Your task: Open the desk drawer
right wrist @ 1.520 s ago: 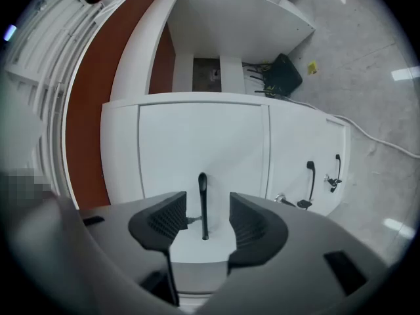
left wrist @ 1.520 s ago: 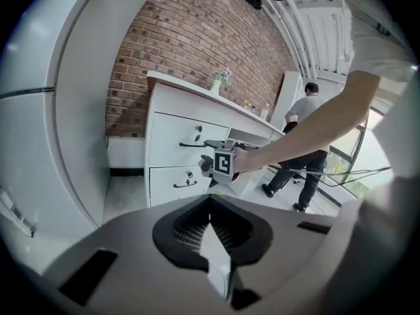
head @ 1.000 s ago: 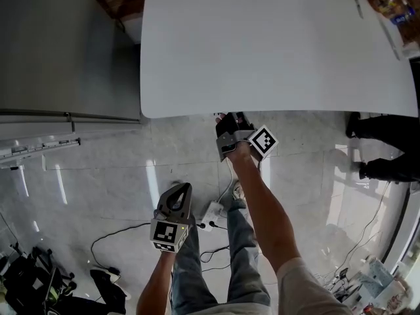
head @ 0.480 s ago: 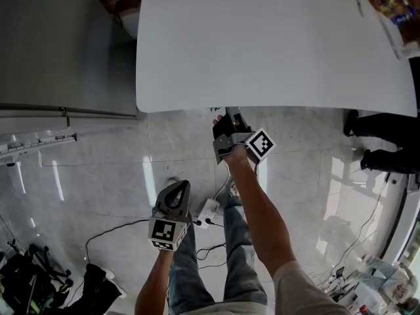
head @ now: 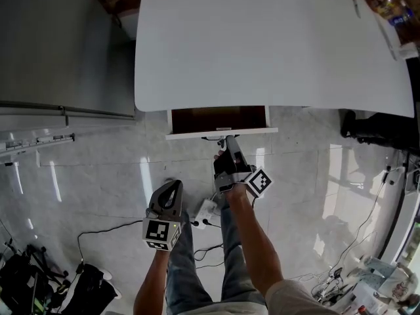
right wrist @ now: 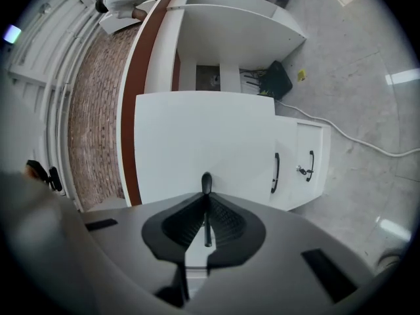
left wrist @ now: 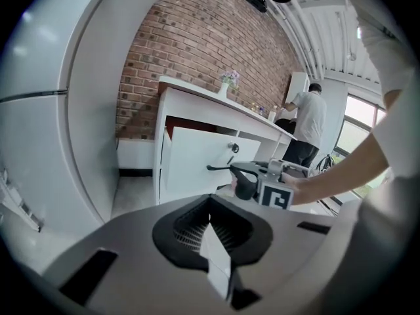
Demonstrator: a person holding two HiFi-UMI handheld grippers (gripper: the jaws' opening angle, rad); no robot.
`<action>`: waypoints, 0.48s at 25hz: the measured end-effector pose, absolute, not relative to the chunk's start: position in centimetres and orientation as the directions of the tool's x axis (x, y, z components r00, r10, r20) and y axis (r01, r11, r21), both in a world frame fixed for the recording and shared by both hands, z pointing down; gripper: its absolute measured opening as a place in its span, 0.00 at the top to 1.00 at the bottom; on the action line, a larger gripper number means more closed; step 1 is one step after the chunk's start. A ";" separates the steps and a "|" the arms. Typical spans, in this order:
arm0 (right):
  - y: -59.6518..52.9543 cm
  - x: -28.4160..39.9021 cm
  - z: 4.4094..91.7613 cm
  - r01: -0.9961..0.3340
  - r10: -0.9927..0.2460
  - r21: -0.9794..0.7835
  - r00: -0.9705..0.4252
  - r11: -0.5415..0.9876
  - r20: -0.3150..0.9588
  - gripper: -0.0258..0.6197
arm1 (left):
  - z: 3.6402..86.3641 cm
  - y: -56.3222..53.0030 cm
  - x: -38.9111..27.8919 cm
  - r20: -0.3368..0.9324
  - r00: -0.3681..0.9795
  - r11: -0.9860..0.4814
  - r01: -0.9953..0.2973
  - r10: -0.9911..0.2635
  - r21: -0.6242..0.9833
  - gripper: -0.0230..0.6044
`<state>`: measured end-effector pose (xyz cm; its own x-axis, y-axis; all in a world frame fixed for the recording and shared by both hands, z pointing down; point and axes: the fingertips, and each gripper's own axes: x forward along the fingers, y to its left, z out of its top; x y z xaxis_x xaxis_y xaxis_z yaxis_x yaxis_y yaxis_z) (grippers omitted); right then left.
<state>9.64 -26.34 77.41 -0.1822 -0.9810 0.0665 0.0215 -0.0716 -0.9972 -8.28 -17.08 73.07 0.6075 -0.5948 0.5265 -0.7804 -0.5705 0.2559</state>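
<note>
Head view: the white desk [head: 262, 44] fills the upper half, and its drawer [head: 218, 119] stands pulled out from under the near edge, the brown inside open to view behind the white drawer front [head: 220, 133]. The right tongs [head: 226, 143] reach level to that front and pinch the thin black drawer handle [head: 221, 138]. In the right gripper view the handle [right wrist: 207, 184] runs as a dark bar between the two ribbed pads, which press on it from both sides. To its right there, two more black handles [right wrist: 276, 172] sit on a lower cabinet front.

The left tongs [head: 172, 190] hang well apart from the desk, over the pale tiled floor [head: 98, 176] and tilted downward. In the left gripper view their jaws are pressed together with nothing between them. That view looks past them at the open drawer and the right tongs on its handle, with a brick wall [left wrist: 197, 38] behind. A white power strip [head: 209, 211] lies on the floor near the person's legs.
</note>
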 end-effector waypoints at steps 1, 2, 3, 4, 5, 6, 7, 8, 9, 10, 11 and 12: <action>-25.4 9.6 77.5 0.022 -0.981 -0.997 -0.182 -0.076 0.071 0.91 | 73.1 -17.0 -8.6 0.529 0.599 -0.561 -0.788 -0.601 0.254 0.94; -24.5 9.4 77.6 0.024 -0.980 -0.996 -0.183 -0.082 0.077 0.91 | 73.1 -16.9 -8.9 0.532 0.589 -0.552 -0.796 -0.608 0.250 0.94; -23.7 9.3 77.7 0.026 -0.979 -0.996 -0.185 -0.089 0.083 0.91 | 73.2 -16.7 -9.3 0.535 0.580 -0.543 -0.803 -0.615 0.247 0.94; -22.9 9.2 77.8 0.026 -0.979 -0.995 -0.186 -0.096 0.089 0.91 | 73.2 -16.6 -9.6 0.537 0.571 -0.535 -0.809 -0.621 0.242 0.94; -22.0 9.2 77.9 0.025 -0.978 -0.994 -0.185 -0.102 0.096 0.91 | 73.2 -16.5 -9.9 0.540 0.562 -0.528 -0.816 -0.626 0.237 0.94; -21.2 9.2 78.1 0.024 -0.978 -0.994 -0.183 -0.109 0.102 0.91 | 73.2 -16.4 -10.3 0.543 0.554 -0.521 -0.821 -0.631 0.232 0.94; -20.3 9.1 78.3 0.025 -0.978 -0.993 -0.180 -0.113 0.107 0.91 | 73.2 -16.5 -10.7 0.544 0.545 -0.513 -0.827 -0.637 0.228 0.94; -19.5 9.0 78.4 0.025 -0.978 -0.993 -0.179 -0.116 0.110 0.91 | 73.2 -16.7 -11.1 0.544 0.538 -0.505 -0.833 -0.644 0.226 0.94; -18.6 8.8 78.6 0.023 -0.977 -0.993 -0.182 -0.119 0.113 0.91 | 73.1 -17.0 -11.6 0.543 0.530 -0.497 -0.839 -0.651 0.223 0.94; -17.8 8.6 78.9 0.019 -0.975 -0.992 -0.186 -0.124 0.118 0.91 | 73.1 -17.3 -11.9 0.541 0.523 -0.491 -0.843 -0.659 0.218 0.94; -17.1 8.4 79.2 0.016 -0.974 -0.991 -0.191 -0.131 0.125 0.91 | 73.1 -17.5 -12.3 0.539 0.517 -0.487 -0.847 -0.665 0.213 0.94; -16.5 8.1 79.5 0.014 -0.972 -0.990 -0.194 -0.137 0.132 0.91 | 73.0 -17.7 -12.6 0.538 0.512 -0.484 -0.850 -0.669 0.208 0.94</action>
<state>8.14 -16.53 79.47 -0.1942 -0.9721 0.1317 0.0145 -0.1371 -0.9905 -12.57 -17.74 73.01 0.5124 -0.6695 0.5378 -0.8502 -0.4837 0.2079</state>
